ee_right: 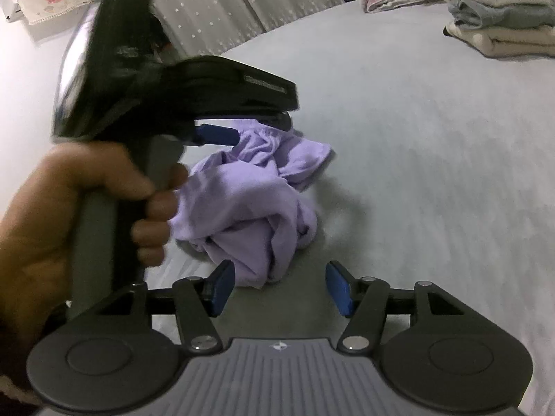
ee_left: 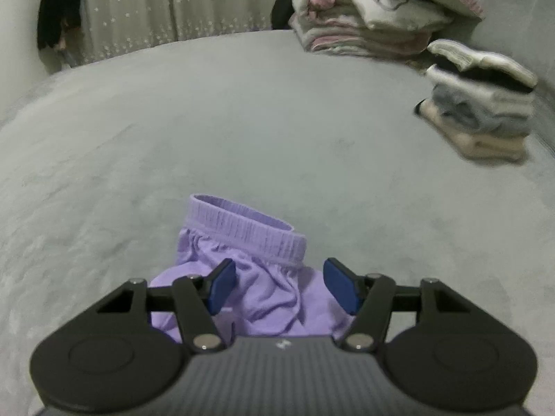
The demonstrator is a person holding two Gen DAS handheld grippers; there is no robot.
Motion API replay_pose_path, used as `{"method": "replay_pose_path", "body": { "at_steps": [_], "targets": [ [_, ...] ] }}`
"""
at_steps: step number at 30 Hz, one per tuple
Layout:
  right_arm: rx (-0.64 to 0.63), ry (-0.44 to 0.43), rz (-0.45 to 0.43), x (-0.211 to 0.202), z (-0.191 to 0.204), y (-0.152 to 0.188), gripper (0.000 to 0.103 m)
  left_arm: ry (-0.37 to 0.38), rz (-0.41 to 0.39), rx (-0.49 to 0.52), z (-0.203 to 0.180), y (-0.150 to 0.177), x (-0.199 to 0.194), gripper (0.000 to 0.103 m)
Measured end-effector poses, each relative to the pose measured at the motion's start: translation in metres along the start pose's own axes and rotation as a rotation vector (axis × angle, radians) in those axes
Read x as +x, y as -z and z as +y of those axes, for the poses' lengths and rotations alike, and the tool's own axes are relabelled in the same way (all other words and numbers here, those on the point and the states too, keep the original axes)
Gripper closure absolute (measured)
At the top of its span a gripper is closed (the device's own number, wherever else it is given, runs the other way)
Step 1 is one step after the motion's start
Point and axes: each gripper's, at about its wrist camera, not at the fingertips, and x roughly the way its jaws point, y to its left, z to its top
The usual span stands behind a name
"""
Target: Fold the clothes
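A crumpled lilac garment (ee_left: 256,277) with an elastic waistband (ee_left: 249,228) lies in a heap on the grey bed (ee_left: 242,121). My left gripper (ee_left: 279,286) hovers open right above it, blue pads on either side of the cloth near the waistband. In the right wrist view the same lilac garment (ee_right: 253,201) sits just ahead of my right gripper (ee_right: 281,287), which is open with nothing between its fingers. A hand (ee_right: 69,208) holds the left gripper (ee_right: 222,131) at the left, over the garment's far side.
A stack of folded clothes (ee_left: 482,111) stands at the right of the bed, with piled bedding and pillows (ee_left: 374,10) behind it. A starred curtain (ee_left: 145,3) hangs beyond the far edge; a dark item (ee_left: 57,14) hangs at the left wall.
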Motion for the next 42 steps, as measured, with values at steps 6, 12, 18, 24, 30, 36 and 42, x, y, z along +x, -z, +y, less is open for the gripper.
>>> {"method": "replay_pose_path", "body": {
  "at_steps": [6,12,18,24,30,36,42],
  "targets": [
    [-0.007,-0.008,-0.006,0.005,-0.003,-0.002,0.044,-0.036,-0.038,-0.083,0.012,0.007,0.002,0.092],
    [-0.028,-0.008,-0.008,0.015,0.005,-0.004,0.044,-0.031,-0.131,-0.276,0.070,0.017,-0.036,0.095],
    [-0.020,-0.008,-0.010,0.021,0.011,-0.008,0.044,-0.026,-0.176,-0.426,0.143,0.035,-0.074,0.096],
    [-0.018,0.000,-0.012,0.025,0.021,-0.014,0.044,-0.028,-0.184,-0.499,0.188,0.055,-0.089,0.096],
    [-0.099,0.064,-0.017,0.029,0.026,-0.017,0.093,-0.036,-0.191,-0.552,0.221,0.076,-0.103,0.096],
    [-0.114,0.157,-0.131,-0.004,0.007,-0.035,0.095,-0.020,-0.189,-0.570,0.244,0.105,-0.127,0.096],
    [-0.174,0.223,-0.183,-0.045,-0.011,-0.041,0.095,0.115,-0.109,-0.520,0.230,0.145,-0.144,0.096]
  ]
}}
